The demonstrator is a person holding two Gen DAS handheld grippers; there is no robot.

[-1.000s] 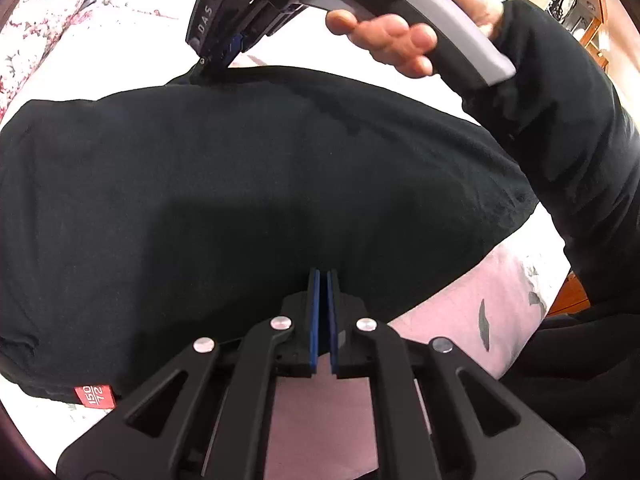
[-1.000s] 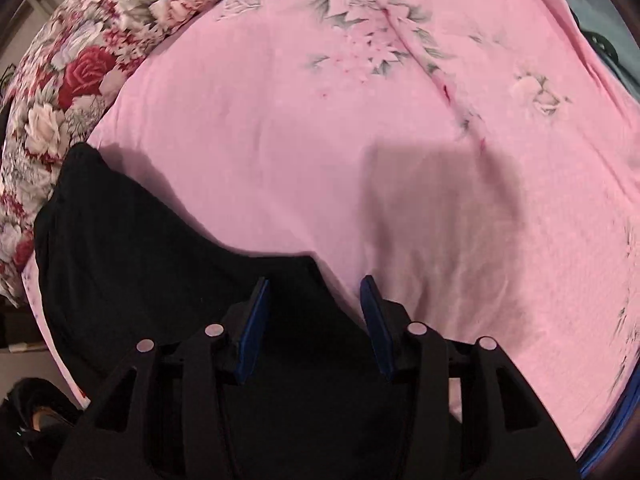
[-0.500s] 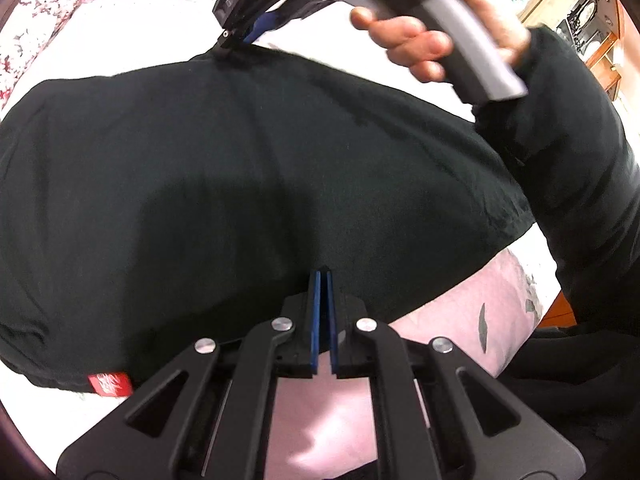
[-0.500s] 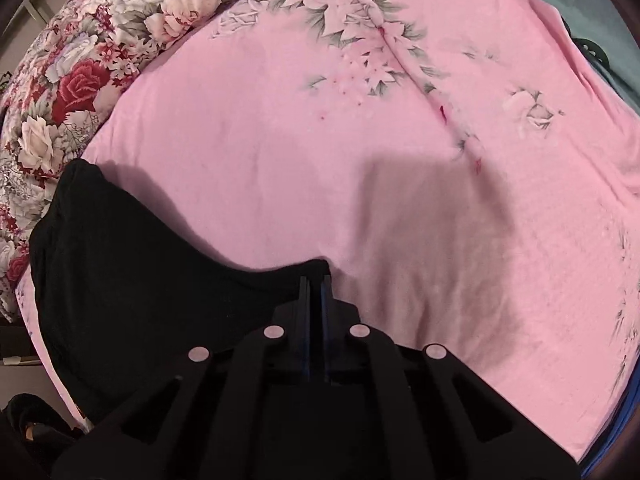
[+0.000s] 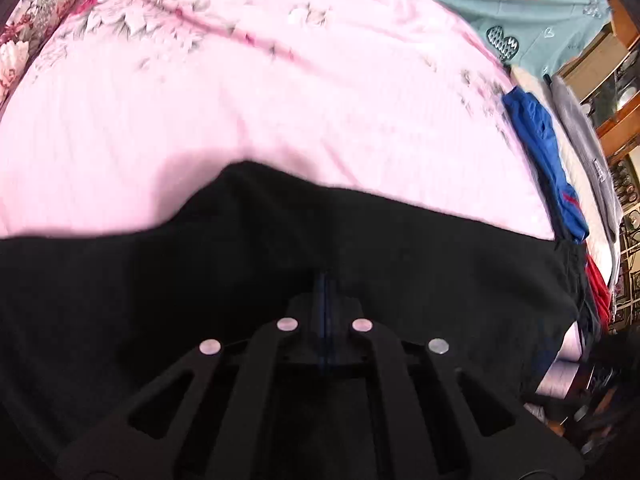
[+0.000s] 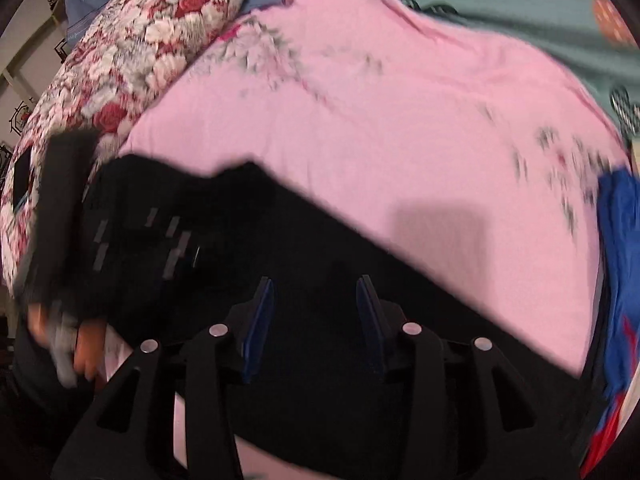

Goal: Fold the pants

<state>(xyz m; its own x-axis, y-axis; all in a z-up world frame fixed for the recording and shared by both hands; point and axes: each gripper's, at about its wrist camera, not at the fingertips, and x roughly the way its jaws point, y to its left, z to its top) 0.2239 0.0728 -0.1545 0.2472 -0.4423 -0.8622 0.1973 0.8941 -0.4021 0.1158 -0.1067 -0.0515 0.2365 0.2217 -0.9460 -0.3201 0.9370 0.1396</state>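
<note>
My left claw (image 5: 326,280) is clenched — on the soft black knit pants (image 5: 280,248), it seems, through blur; my right claw (image 6: 316,312) gapes above them. Limp, light cloth — best pinched at a hem corner.

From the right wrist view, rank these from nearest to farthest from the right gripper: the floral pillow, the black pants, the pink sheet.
1. black pants: directly under and between the open fingers of the right gripper.
2. pink sheet: just beyond the pants' far edge, ahead.
3. floral pillow: farthest, at the upper left past the sheet.
</note>
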